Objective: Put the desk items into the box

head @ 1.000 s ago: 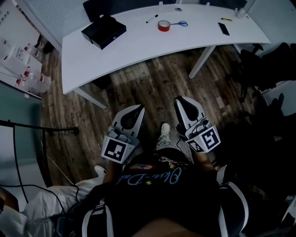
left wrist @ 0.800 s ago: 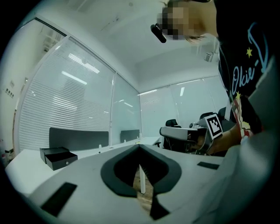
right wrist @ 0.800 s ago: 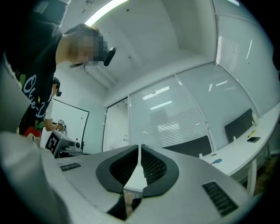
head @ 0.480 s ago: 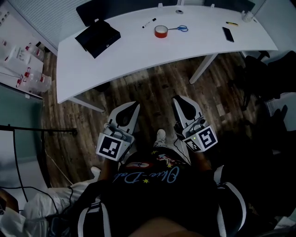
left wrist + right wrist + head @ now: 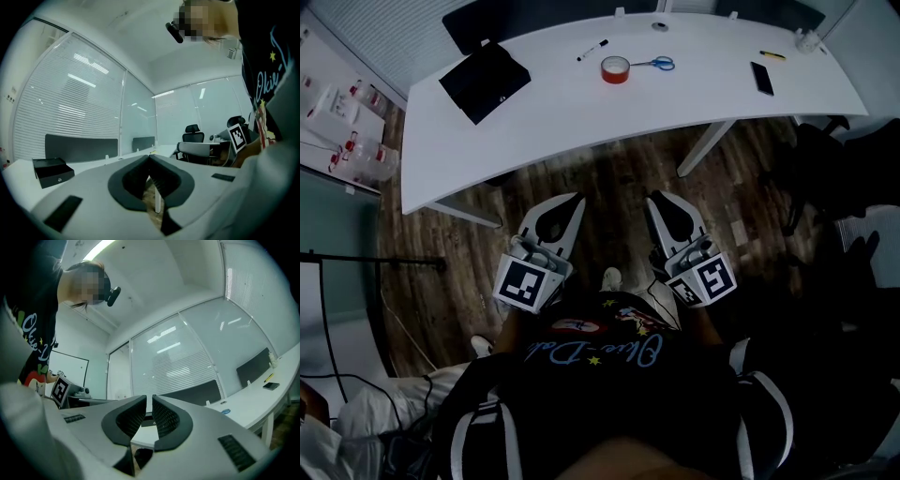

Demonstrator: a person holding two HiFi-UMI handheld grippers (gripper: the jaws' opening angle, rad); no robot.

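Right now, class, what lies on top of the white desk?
On the white desk: a black box, a marker, a red tape roll, blue scissors, a black phone and a yellow pen. The closed box hides its inside.

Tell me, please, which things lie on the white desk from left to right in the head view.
black box → marker → red tape roll → scissors → phone

Left tool (image 5: 570, 201) shut; right tool (image 5: 660, 200) empty, its jaws just opening.
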